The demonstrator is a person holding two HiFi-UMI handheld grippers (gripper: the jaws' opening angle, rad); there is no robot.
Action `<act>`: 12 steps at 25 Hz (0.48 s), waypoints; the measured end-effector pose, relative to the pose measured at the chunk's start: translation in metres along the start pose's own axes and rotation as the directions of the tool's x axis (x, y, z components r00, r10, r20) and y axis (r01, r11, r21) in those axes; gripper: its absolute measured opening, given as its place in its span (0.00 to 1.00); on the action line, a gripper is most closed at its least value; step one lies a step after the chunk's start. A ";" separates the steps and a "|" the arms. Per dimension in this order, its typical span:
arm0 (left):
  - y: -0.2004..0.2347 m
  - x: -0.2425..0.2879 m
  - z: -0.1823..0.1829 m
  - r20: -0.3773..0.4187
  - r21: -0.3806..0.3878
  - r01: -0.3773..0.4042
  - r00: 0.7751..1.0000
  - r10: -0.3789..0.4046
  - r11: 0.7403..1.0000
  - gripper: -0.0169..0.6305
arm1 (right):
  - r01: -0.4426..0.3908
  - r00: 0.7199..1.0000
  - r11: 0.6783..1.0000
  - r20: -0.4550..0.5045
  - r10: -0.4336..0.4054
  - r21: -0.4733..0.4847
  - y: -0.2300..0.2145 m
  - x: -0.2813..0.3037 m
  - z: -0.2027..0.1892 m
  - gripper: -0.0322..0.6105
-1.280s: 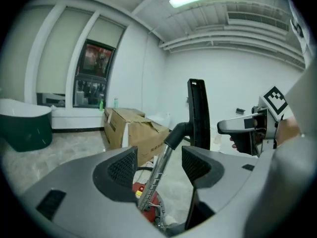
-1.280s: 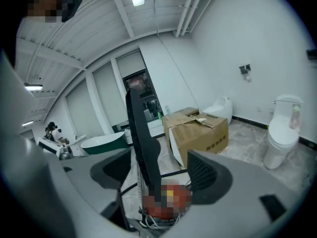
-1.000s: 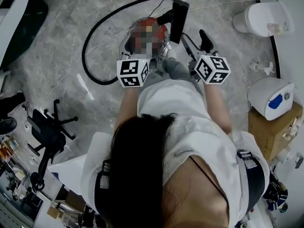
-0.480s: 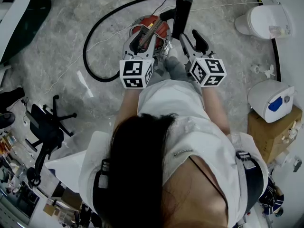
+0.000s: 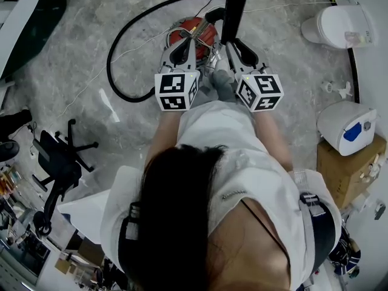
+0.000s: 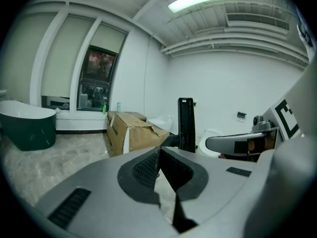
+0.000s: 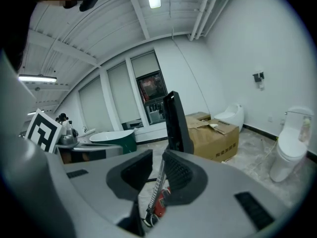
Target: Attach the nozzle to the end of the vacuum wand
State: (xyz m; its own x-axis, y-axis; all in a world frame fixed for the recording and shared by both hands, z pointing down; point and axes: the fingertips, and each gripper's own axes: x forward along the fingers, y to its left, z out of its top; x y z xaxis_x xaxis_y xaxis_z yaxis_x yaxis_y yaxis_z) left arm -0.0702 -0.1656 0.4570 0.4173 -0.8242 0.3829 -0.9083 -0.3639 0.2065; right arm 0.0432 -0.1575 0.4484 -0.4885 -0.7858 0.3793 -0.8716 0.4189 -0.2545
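Observation:
A red vacuum canister [image 5: 193, 30] lies on the marble floor with its black hose [image 5: 121, 41] looped to the left. The black nozzle [image 5: 233, 8] stands upright just beyond both grippers, also visible in the left gripper view [image 6: 186, 125] and the right gripper view [image 7: 176, 123]. My left gripper [image 5: 185, 44] hangs over the canister; its jaws have just closed and its pads meet [image 6: 159, 155] with nothing between them. The jaws of my right gripper [image 5: 237, 44] have just been closing and keep a narrow gap [image 7: 157, 160]. Through that gap the silver wand [image 7: 154, 195] shows far below, untouched.
A white toilet [image 5: 333, 23] stands at the back right. A white and blue appliance [image 5: 345, 123] and a cardboard box [image 5: 348, 162] sit at the right. A black chair base [image 5: 60, 162] is at the left. Another box [image 6: 131, 130] and a dark green tub [image 6: 27, 128] stand ahead.
Both grippers' jaws have closed from wide open. My right gripper has shifted left, toward the nozzle and the left gripper. The left gripper has hardly moved.

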 end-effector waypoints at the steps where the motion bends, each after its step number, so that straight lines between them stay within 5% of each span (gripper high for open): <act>1: -0.003 0.000 0.001 0.002 -0.002 0.005 1.000 -0.005 1.000 0.03 | 0.005 1.000 1.000 -0.001 -0.005 -0.005 0.000 0.000 0.001 0.17; 12: -0.019 0.003 0.006 0.004 0.004 0.034 0.999 -0.034 0.999 0.03 | -0.001 1.000 0.999 -0.026 -0.001 -0.055 0.008 0.008 0.004 0.07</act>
State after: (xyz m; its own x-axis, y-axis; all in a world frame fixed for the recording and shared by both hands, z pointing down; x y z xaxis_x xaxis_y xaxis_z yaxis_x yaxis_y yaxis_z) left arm -0.0518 -0.1640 0.4491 0.4482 -0.8130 0.3717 -0.8934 -0.3937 0.2163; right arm 0.0324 -0.1622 0.4461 -0.4889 -0.7738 0.4028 -0.8721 0.4438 -0.2059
